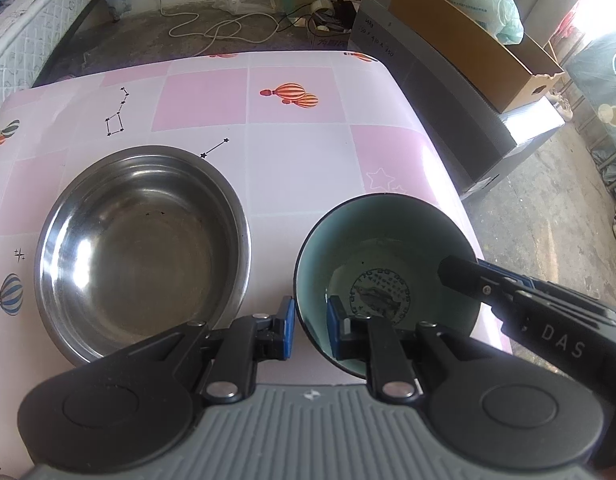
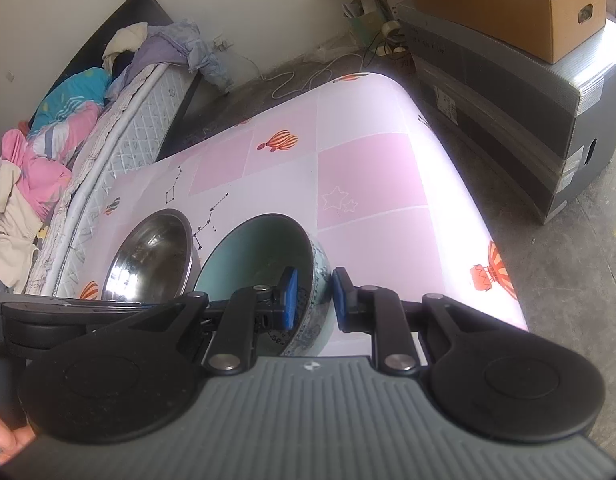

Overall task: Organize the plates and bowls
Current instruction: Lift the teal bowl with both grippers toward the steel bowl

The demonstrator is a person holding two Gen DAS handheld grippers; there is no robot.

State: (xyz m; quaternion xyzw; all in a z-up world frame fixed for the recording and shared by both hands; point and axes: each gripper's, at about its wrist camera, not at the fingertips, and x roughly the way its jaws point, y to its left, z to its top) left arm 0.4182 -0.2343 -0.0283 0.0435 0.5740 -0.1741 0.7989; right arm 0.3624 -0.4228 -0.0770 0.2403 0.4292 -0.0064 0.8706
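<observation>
A ceramic bowl (image 1: 388, 248), teal inside with a fish emblem and a dark rim, is held at the near right of the pink checked table (image 1: 292, 176). My left gripper (image 1: 310, 328) is shut on its near-left rim, one blue pad inside and one outside. From the right, my right gripper (image 1: 468, 276) reaches over the opposite rim. In the right wrist view the right gripper (image 2: 314, 300) is shut on the patterned wall of the ceramic bowl (image 2: 264, 248), which tilts. Whether its base touches the cloth is hidden. An empty steel bowl (image 1: 144, 248) (image 2: 152, 256) stands just left of it.
The table's right edge (image 1: 460, 200) runs close beside the ceramic bowl. Past that edge on the floor is a large grey crate (image 2: 508, 120) with a cardboard box (image 2: 508, 4) on top. A mattress with bedding (image 2: 108, 136) lies to the left, and cables (image 1: 224, 28) cross the floor beyond.
</observation>
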